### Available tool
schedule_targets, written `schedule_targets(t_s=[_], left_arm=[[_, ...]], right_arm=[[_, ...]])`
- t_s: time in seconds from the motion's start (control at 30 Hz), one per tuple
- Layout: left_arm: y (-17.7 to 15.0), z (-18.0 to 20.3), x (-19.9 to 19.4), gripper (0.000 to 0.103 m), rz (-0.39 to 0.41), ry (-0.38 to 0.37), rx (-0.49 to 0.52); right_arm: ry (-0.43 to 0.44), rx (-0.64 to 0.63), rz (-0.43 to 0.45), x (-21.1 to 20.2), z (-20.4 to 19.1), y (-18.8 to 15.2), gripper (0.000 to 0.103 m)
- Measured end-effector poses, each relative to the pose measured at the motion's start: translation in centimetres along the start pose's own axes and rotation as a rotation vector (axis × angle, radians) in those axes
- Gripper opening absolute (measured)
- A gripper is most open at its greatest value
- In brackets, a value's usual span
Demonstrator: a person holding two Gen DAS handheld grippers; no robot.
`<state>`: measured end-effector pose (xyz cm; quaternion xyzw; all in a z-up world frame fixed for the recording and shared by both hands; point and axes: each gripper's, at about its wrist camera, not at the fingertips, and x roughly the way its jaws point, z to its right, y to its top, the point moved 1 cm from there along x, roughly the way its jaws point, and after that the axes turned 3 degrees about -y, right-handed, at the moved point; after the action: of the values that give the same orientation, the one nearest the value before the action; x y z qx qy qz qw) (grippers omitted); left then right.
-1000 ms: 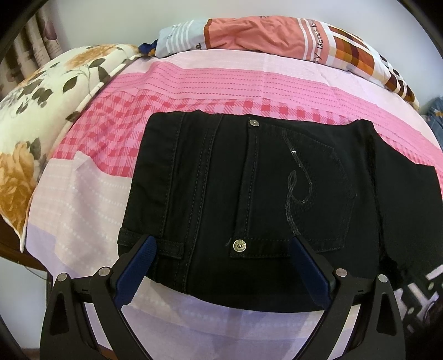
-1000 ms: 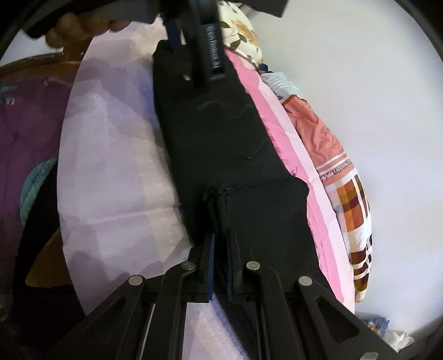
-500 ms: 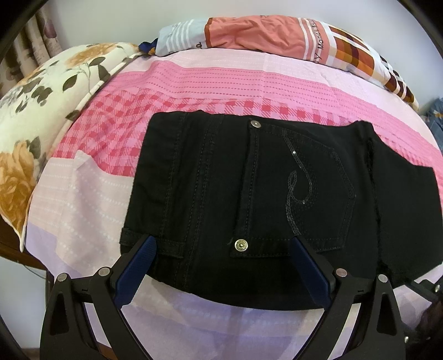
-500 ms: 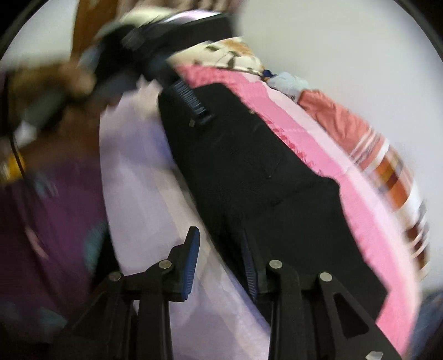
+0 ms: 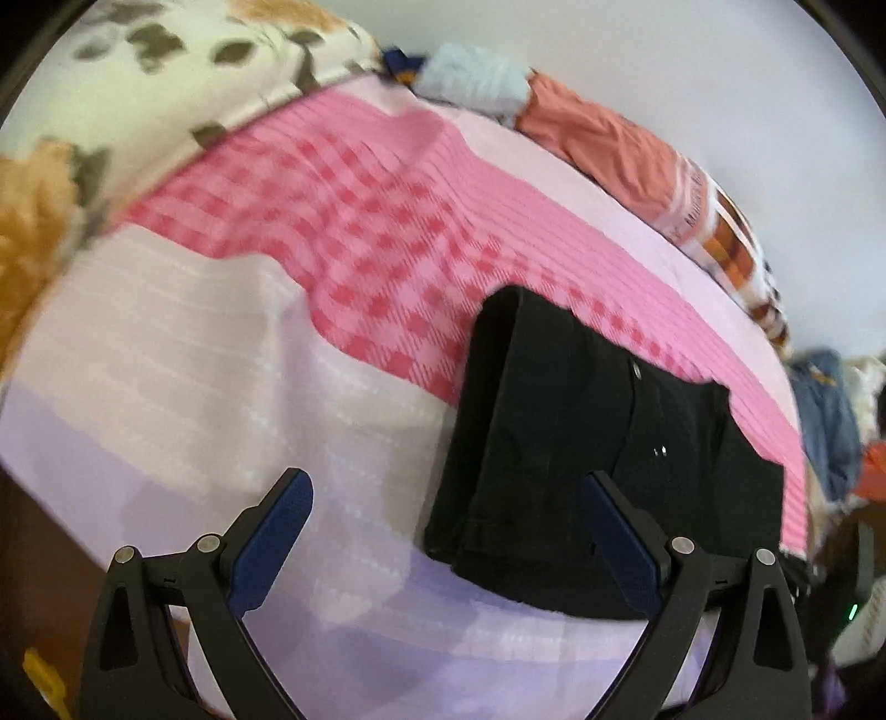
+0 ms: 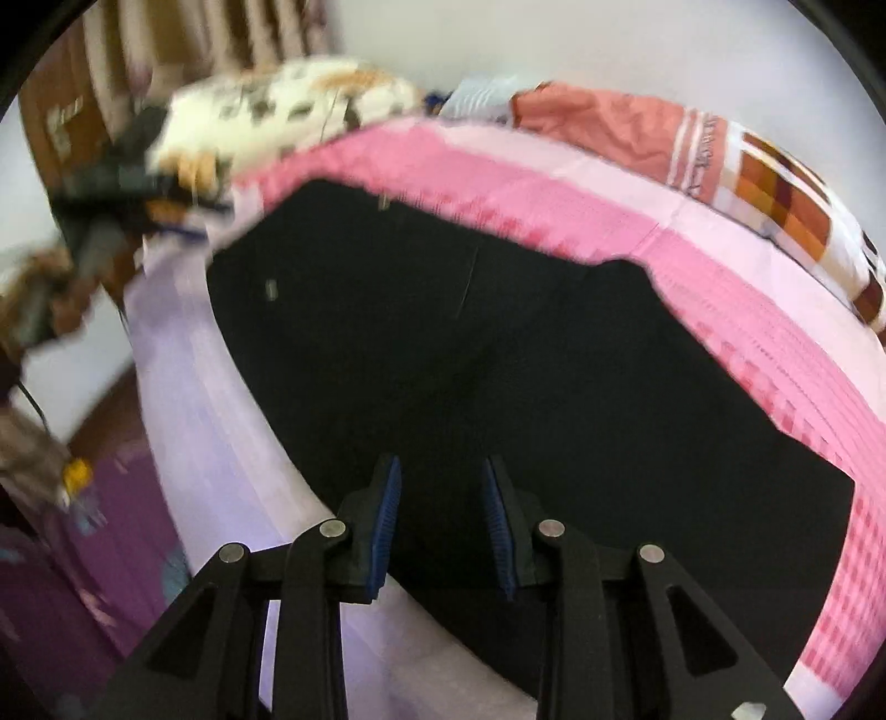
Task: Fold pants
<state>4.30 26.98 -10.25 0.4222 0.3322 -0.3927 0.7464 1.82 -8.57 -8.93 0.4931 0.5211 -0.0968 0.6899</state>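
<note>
Both sets of jaws stand apart with nothing pinched between them; the left gripper (image 5: 443, 531) is spread wide, its blue pads (image 5: 274, 534) far from each other, one hanging over the pale lilac part of the bedsheet (image 5: 194, 387) and the other over the near edge of the black pants (image 5: 581, 443); whether that second pad touches the cloth cannot be told, but the fabric lies flat and ungripped; the right gripper (image 6: 440, 520) is parted only a little, its ribbed blue pads (image 6: 387, 515) leaving a narrow gap, and though black cloth shows through that gap, the pads do not press on it.

From the left wrist view the pants lie folded into a compact dark block at about four o'clock, a small metal rivet (image 5: 637, 370) showing on the upper face; pink checked sheet runs from nine o'clock up towards one o'clock behind them; a floral pillow (image 5: 138, 72) sits at eleven o'clock, and a salmon and orange-checked quilt (image 5: 626, 155) lies along the far edge at one to two o'clock; a heap of blue and other clothes (image 5: 830, 415) shows at three o'clock.

From the right wrist view the pants fill the middle, spreading from ten o'clock to four o'clock across the sheet; the same pillow is blurred at eleven o'clock; the quilt runs from twelve to two o'clock against a plain pale wall (image 6: 609, 39).
</note>
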Motion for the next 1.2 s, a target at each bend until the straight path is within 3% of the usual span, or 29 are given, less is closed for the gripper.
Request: schedule_targets(t_s=[0.07, 0.13, 0.2, 0.33, 0.47, 0.57, 0.67, 0.8, 1.03, 1.2], left_arm=[[-0.1, -0.3, 1.1, 0.097, -0.053, -0.055, 0.034], [-0.1, -0.4, 2.1, 0.097, -0.092, -0.077, 0.056], [-0.5, -0.6, 3.0, 0.097, -0.141, -0.107, 0.056], [-1.4, -0.7, 2.2, 0.097, -0.145, -0.163, 0.049], [-3.6, -2.2, -0.1, 0.097, -0.09, -0.25, -0.153], [-5.8, -2.9, -0.3, 0.096, -0.1, -0.382, -0.317], [-6.3, -3.3, 0.4, 0.095, -0.096, -0.391, -0.383], [-6.2, -4.3, 1.8, 0.094, -0.098, -0.463, -0.512], [-4.7, -4.0, 3.2, 0.094, -0.066, -0.504, -0.553], [-4.6, -3.1, 3.4, 0.094, 0.036, -0.517, -0.477]], right_arm=[[0.008, 0.021, 0.009, -0.6, 0.2, 0.1, 0.033], [0.009, 0.052, 0.004, -0.9, 0.6, 0.0, 0.046], [0.029, 0.079, -0.015, -0.7, 0.8, -0.2, 0.047], [0.035, 0.1, -0.038, -0.2, 0.6, -0.5, 0.047], [0.046, 0.098, -0.04, -0.1, 0.0, -0.3, 0.052], [0.056, 0.091, -0.04, 0.2, -0.4, -0.2, 0.054], [0.064, 0.09, -0.047, 0.5, -0.8, 0.0, 0.054], [0.067, 0.079, -0.037, 0.1, -1.1, -0.1, 0.059], [0.089, 0.135, -0.038, 0.1, -0.3, -0.3, 0.062], [0.109, 0.176, -0.039, 0.3, 0.2, -0.4, 0.065]])
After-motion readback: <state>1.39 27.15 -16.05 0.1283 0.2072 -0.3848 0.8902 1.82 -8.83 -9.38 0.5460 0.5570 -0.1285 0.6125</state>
